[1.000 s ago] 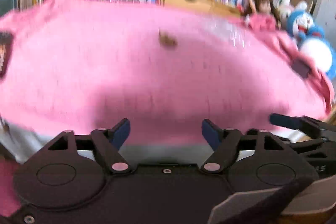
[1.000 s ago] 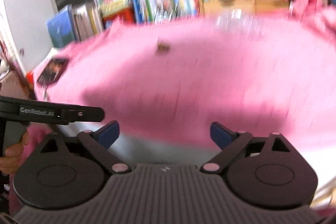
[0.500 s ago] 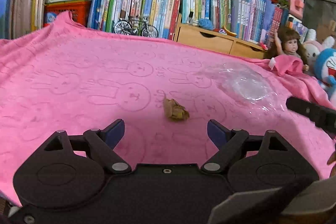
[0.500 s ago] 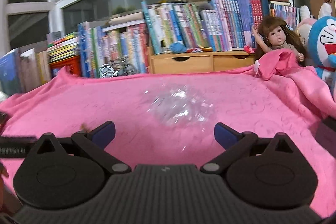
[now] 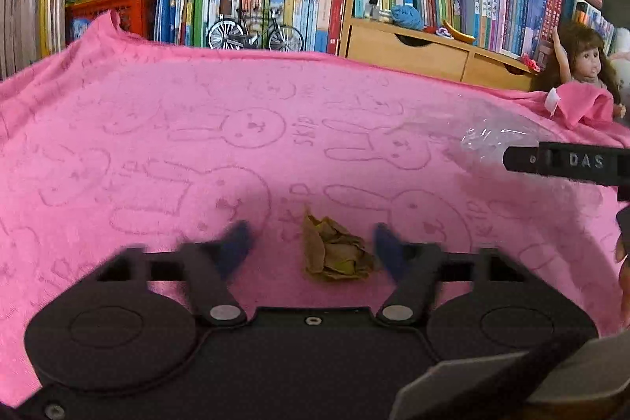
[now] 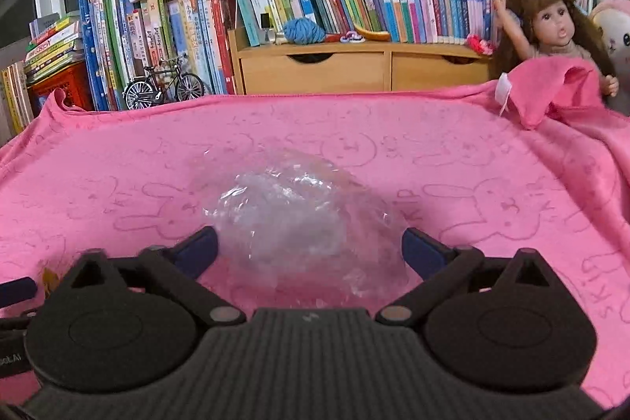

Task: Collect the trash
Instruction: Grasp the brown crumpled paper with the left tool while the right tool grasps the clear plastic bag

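Just crumpled brown paper point(image 5: 334, 254) (crinkly)

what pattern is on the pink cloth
Outlined bunnies and "skip" lettering cover the pink cloth; clearest in the left wrist view.

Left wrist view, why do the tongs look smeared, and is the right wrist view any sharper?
Left wrist view: the left tongs blur because they are closing around the crumpled brown paper, which stays sharp; the pink towel and books bow from fisheye. Right wrist view: the right tongs, also closing, look crisper; the clear plastic wrap glints with glare.
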### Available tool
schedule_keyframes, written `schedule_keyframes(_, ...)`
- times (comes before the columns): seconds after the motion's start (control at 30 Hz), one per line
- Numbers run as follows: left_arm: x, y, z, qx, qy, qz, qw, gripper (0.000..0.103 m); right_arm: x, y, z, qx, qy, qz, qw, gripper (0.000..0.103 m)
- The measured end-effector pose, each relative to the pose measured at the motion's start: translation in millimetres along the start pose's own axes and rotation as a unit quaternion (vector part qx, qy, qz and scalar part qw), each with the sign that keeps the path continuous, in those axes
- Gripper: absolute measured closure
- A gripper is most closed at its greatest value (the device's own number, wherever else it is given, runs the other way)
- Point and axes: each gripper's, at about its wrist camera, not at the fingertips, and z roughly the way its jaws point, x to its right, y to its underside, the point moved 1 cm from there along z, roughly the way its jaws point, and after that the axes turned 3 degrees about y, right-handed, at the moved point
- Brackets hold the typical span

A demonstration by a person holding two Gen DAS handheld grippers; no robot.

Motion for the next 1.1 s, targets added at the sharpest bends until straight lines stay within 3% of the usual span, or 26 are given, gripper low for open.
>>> schedule_keyframes(0.03, 1, 0, -2, -0.001, 0.005, 0.001, 1.0, 0.077, 2, -1, -4, 0.0, -0.009, 0.009, 1.0, 0.02)
schedule_keyframes(0.23, -2, 1, -15, 0.0, 0.016, -0.002, 0.9999, 0.079, 7, 1, -36, 0.019, -0.039, 0.03, 0.999, 0.031)
schedule_keyframes(0.4, -3, 6, -39, 0.017, 0.022, 0.005, 0.9996, 0.079, 8, 7, -70, 0.047, -0.062, 0.044, 0.996, 0.031)
schedule_keyframes(0.7, -4, 17, -89, 0.035, 0.034, 0.015, 0.9987, 0.079, -13, 32, -130, 0.079, -0.103, 0.015, 0.991, 0.031)
schedule_keyframes(1.1, -10, 46, -142, 0.023, 0.035, 0.029, 0.9987, 0.079, -40, 78, -178, 0.082, -0.127, -0.026, 0.988, 0.031)
